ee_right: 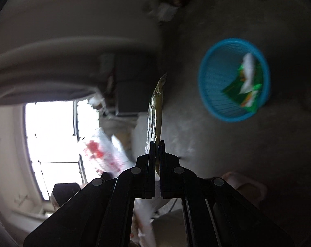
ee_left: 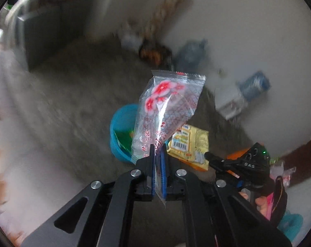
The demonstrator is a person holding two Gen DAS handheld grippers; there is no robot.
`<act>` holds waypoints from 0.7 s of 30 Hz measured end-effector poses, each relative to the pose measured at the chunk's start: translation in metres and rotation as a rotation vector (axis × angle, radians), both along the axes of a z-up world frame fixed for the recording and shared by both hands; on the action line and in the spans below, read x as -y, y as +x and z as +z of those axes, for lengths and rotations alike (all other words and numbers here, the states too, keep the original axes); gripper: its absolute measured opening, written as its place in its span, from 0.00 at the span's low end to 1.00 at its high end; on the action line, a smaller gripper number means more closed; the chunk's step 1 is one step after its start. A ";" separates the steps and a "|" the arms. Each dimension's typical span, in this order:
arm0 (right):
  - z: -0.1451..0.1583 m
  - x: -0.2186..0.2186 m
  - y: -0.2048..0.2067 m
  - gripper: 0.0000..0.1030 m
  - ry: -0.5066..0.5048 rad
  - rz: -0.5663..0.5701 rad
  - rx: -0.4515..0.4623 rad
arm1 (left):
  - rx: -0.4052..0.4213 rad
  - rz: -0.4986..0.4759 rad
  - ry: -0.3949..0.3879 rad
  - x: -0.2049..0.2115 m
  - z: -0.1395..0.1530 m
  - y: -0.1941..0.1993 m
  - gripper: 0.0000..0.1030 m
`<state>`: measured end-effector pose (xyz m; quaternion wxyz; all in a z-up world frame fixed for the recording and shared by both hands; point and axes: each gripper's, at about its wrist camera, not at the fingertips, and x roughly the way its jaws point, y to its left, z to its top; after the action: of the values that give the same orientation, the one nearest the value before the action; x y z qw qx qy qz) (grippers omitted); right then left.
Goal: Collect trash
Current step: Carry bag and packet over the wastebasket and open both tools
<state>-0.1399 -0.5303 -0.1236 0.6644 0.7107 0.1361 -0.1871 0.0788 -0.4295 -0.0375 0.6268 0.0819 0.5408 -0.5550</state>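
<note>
My left gripper (ee_left: pixel 158 152) is shut on a clear plastic wrapper with red flowers (ee_left: pixel 167 107) and holds it up above the floor. Behind the wrapper stands a blue mesh bin (ee_left: pixel 121 135) with a green packet (ee_left: pixel 124 140) inside. My right gripper (ee_right: pixel 157 144) is shut on a yellow foil wrapper (ee_right: pixel 155 111), seen edge-on. That yellow wrapper (ee_left: pixel 189 146) and the right gripper's body (ee_left: pixel 241 164) show to the right in the left wrist view. The blue bin (ee_right: pixel 217 86) with the green packet (ee_right: pixel 243 88) lies to the upper right in the right wrist view. The clear wrapper (ee_right: pixel 102 150) shows at lower left there.
A white box (ee_left: pixel 229 103) and blue bottles (ee_left: pixel 255 84) stand along the pale wall. A dark cabinet (ee_left: pixel 50 30) is at the back left. A bright window (ee_right: pixel 52 140) and a grey curved furniture edge (ee_right: pixel 52 61) fill the left of the right wrist view.
</note>
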 end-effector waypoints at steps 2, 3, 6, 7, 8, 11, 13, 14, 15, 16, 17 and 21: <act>-0.019 0.006 0.002 0.02 0.028 -0.029 -0.035 | -0.013 -0.025 0.066 0.031 -0.026 -0.009 0.05; -0.025 0.008 0.003 0.02 0.034 -0.033 -0.039 | -0.020 -0.048 0.101 0.051 -0.043 -0.013 0.05; -0.053 0.023 0.003 0.02 0.072 -0.056 -0.071 | -0.013 -0.073 0.178 0.087 -0.074 -0.020 0.06; -0.059 0.029 0.006 0.02 0.083 -0.063 -0.077 | -0.010 -0.084 0.186 0.095 -0.080 -0.023 0.07; -0.068 0.037 0.011 0.03 0.094 -0.082 -0.096 | 0.002 -0.092 0.204 0.107 -0.089 -0.027 0.07; -0.093 0.068 0.023 0.10 0.101 -0.101 -0.128 | 0.042 -0.076 0.240 0.137 -0.113 -0.020 0.40; -0.116 0.085 0.027 0.42 0.137 -0.126 -0.166 | 0.075 0.007 0.269 0.150 -0.128 -0.011 0.76; -0.126 0.090 0.029 0.45 0.140 -0.122 -0.175 | 0.087 0.039 0.267 0.151 -0.133 -0.005 0.77; -0.138 0.096 0.032 0.45 0.155 -0.118 -0.202 | 0.098 0.060 0.273 0.152 -0.135 -0.002 0.78; -0.149 0.097 0.032 0.45 0.183 -0.121 -0.243 | 0.092 0.068 0.283 0.152 -0.137 0.000 0.78; -0.152 0.095 0.031 0.45 0.198 -0.122 -0.253 | 0.078 0.071 0.283 0.149 -0.138 0.000 0.78; -0.161 0.079 0.027 0.45 0.199 -0.102 -0.272 | 0.031 0.091 0.220 0.130 -0.121 0.011 0.78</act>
<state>-0.1127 -0.6092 -0.2847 0.5559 0.7471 0.2063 -0.3005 0.0897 -0.5592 -0.1589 0.6468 0.1340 0.5920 -0.4617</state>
